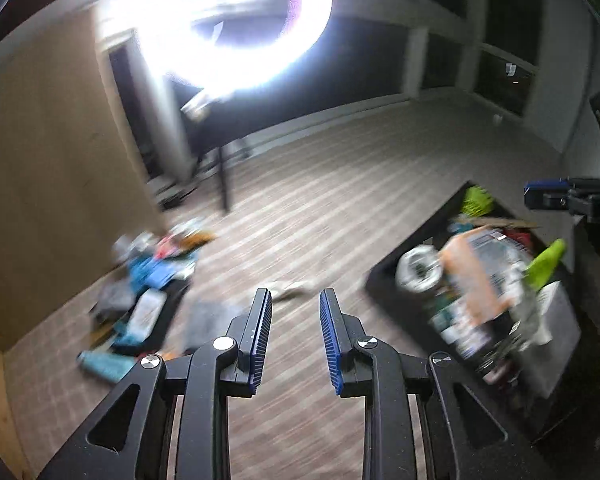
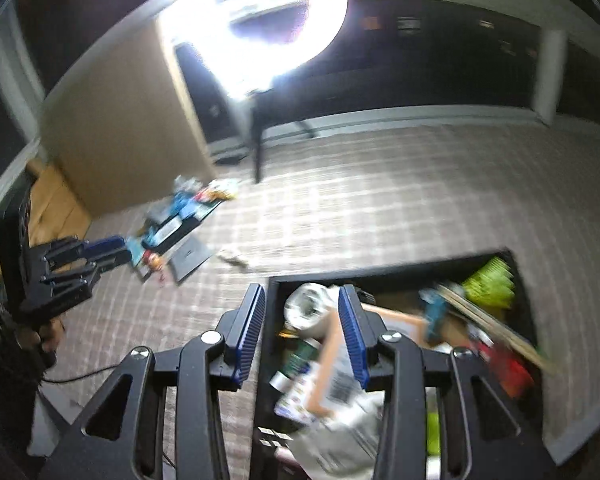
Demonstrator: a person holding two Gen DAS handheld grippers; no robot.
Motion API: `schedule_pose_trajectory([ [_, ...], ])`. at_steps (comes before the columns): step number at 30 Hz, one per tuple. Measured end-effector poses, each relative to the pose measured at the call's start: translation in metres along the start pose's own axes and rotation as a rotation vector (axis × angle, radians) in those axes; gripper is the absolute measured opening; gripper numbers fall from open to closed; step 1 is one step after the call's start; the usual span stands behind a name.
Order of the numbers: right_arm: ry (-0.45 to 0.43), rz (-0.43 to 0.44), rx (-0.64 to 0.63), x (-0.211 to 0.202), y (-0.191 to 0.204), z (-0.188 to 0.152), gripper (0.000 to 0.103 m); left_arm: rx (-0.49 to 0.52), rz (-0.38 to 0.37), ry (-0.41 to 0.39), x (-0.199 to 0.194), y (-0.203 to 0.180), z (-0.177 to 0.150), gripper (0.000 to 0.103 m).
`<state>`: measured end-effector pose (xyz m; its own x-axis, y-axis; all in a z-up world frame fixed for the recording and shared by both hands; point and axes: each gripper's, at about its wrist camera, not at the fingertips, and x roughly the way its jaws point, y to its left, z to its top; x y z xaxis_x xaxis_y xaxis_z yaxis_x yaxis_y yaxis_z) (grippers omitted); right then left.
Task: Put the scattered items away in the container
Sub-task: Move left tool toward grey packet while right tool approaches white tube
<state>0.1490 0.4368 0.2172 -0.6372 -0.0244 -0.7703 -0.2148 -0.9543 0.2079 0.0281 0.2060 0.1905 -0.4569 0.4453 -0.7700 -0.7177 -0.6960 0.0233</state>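
A black container (image 1: 384, 272) stands on the floor at the right, full of mixed items: a white tape roll (image 1: 418, 270), an orange-edged package (image 1: 480, 276) and green packets. It also shows in the right wrist view (image 2: 274, 312), below my right gripper (image 2: 302, 324), which is open and empty above its left edge. A pile of scattered items (image 1: 148, 292) lies at the left by the wall, also in the right wrist view (image 2: 180, 220). My left gripper (image 1: 296, 324) is open and empty above the floor between pile and container. Both views are motion-blurred.
A bright ring light on a black stand (image 1: 224, 184) stands at the back. A beige wall panel (image 1: 52, 200) borders the pile on the left. A small pale object (image 1: 290, 290) lies on the wood-pattern floor (image 1: 320, 208). A teal bottle (image 1: 104, 364) lies nearest me.
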Motion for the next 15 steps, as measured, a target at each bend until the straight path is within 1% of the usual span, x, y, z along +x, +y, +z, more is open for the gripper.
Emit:
schedule_pose_trajectory([
  [4, 0.055, 0.026, -0.135, 0.045, 0.039, 0.015, 0.038, -0.047, 0.033, 0.034, 0.002, 0.035, -0.023, 0.024],
  [7, 0.118, 0.053, -0.226, 0.082, 0.063, 0.023, 0.038, -0.077, 0.031, 0.069, 0.011, 0.054, -0.039, 0.024],
  [12, 0.23, 0.051, -0.314, 0.144, 0.093, 0.033, 0.038, -0.045, 0.003, 0.153, 0.044, 0.064, -0.05, 0.025],
  [14, 0.281, 0.053, -0.334, 0.168, 0.103, 0.037, 0.038, -0.019, -0.005, 0.179, 0.061, 0.064, -0.048, 0.047],
  [15, 0.303, 0.057, -0.34, 0.176, 0.106, 0.038, 0.04, -0.01, -0.008, 0.186, 0.071, 0.064, -0.046, 0.049],
])
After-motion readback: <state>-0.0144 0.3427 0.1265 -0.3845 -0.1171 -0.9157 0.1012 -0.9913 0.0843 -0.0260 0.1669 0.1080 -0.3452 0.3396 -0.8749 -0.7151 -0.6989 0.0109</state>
